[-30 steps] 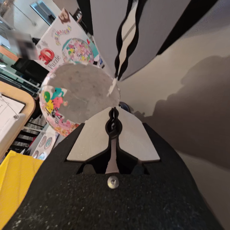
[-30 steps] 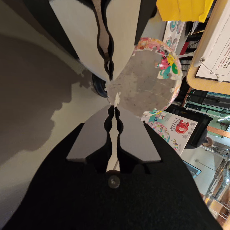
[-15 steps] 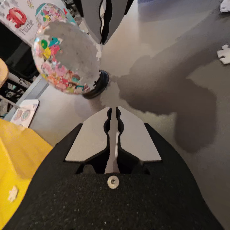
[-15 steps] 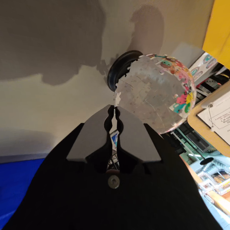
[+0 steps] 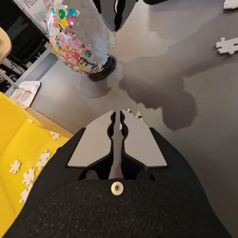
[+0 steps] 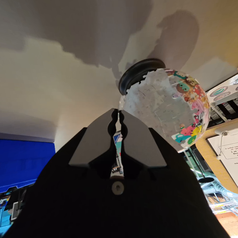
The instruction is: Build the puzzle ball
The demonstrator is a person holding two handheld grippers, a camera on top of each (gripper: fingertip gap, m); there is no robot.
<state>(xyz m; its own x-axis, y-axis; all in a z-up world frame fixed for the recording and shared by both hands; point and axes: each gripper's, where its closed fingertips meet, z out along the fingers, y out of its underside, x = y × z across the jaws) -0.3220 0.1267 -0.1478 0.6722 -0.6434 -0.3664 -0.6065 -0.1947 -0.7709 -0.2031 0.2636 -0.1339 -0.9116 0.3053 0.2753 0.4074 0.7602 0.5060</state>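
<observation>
The puzzle ball (image 5: 72,49) is a part-built shell, colourful outside and grey-white inside, resting on a black ring stand (image 5: 103,72) on the grey table. My right gripper (image 6: 116,110) is shut on the ball's open rim, at a white piece on its edge; the ball (image 6: 161,109) and stand (image 6: 135,73) fill its view. The right gripper also shows in the left wrist view (image 5: 115,30) at the rim. My left gripper (image 5: 117,113) is drawn back from the ball, low over the table, with only a narrow slit between its jaws and nothing in them. A white loose piece (image 5: 138,114) lies partly hidden under its tip.
A yellow tray (image 5: 19,135) with several loose white pieces sits at the left. Loose pieces (image 5: 226,46) lie on the table at the right. A printed card (image 5: 25,92) and the puzzle box (image 5: 32,7) are at the table's left edge. A wooden desk (image 6: 212,148) stands beyond. The tips of one gripper are about 20 centimetres away from the tips of the other. The printed card (image 5: 25,92) lies around 35 centimetres away from my right fingertips. My right wrist view (image 6: 214,94) looks at it from another angle.
My left gripper has let go of the ball's rim, pulled back and tipped down toward the table. The right gripper has stayed on the rim while its view swung round.
</observation>
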